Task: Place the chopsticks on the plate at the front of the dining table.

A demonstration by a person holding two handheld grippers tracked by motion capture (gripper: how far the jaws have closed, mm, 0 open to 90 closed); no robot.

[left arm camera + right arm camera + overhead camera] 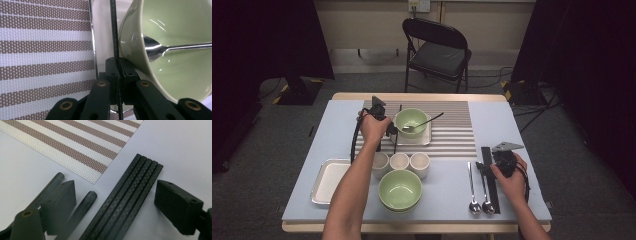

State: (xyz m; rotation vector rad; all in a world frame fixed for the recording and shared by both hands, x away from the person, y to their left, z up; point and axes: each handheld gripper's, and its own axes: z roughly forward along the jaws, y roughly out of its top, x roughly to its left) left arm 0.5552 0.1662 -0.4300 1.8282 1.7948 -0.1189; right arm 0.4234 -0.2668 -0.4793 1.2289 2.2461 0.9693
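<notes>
Black chopstick (113,30) is clamped in my left gripper (119,65); jaws pinched tight on it, stick running straight up between the pads. It sits just beside the green bowl (175,50), over the metal tray (100,37) edge on the striped mat (45,50). Spoon (160,48) lies in that bowl, handle sticking out over the rim. From above, left gripper (384,125) is at the bowl's left side, second chopstick (400,111) near it.

Right gripper (115,202) is low over the table, jaws wide apart, gripping nothing. Four more chopsticks (130,195) lie packed side by side between its pads, not touched. Two spoon handles (82,207) just left of them. From above, right gripper (504,162) is at the table's right edge.

Second green bowl (400,190), three cups (400,162) and an empty tray (328,181) sit near my side.
</notes>
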